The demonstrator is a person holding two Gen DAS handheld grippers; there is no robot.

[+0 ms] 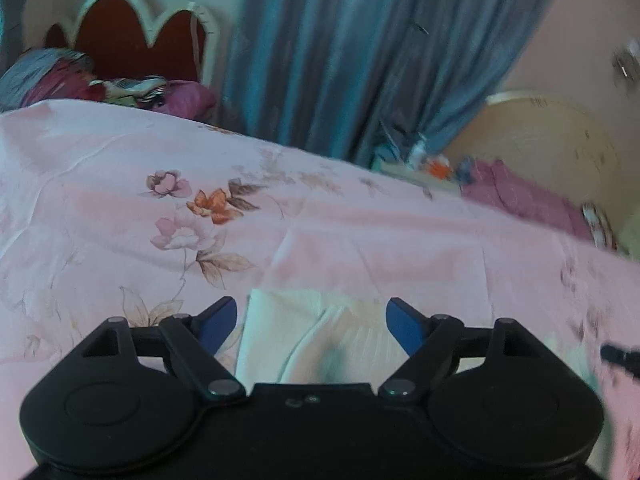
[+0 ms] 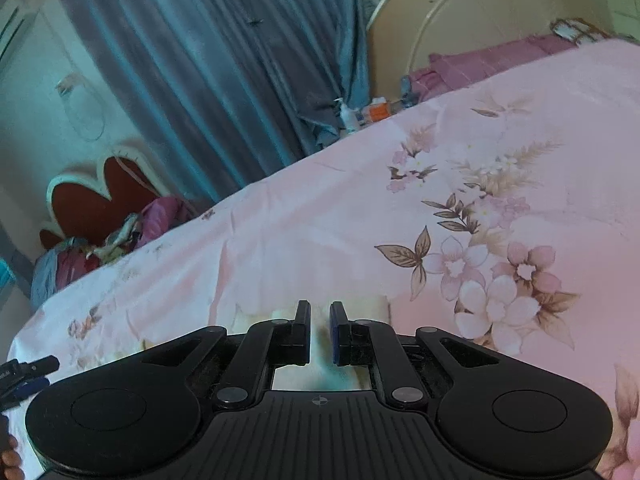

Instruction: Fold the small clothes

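on the near edge of the bed (image 1: pixel 320 216), right under both grippers, lay the cloth (image 1: pixel 288 332), a small pale piece on the pink floral sheet. from the left wrist view i saw it already doubled: one layer lay over another, with a soft fold edge running down its middle, so i judged at least one fold done.

my left gripper (image 1: pixel 311 324) stood released, its blue pads spread wide on either side of the cloth and touching nothing that i could see. the cloth sat between them, flat on the sheet.

my right gripper (image 2: pixel 320 332) was nearly clenched, only a narrow gap left between its fingers. the cloth (image 2: pixel 362 306) showed pale behind and under them in the right wrist view, but i could not tell whether a thin edge was pinched there or the fingers were simply closed over it.

at the far left of the right view i caught the tip of the other gripper, so the two hung near each other over the same piece.

as for what was left, i judged the cloth still wanted another fold or a smoothing, and the right side had yet to let go. i saw no other small clothes waiting on the sheet; the pink bundles far off by the headboard (image 1: pixel 132 36) looked like bedding.
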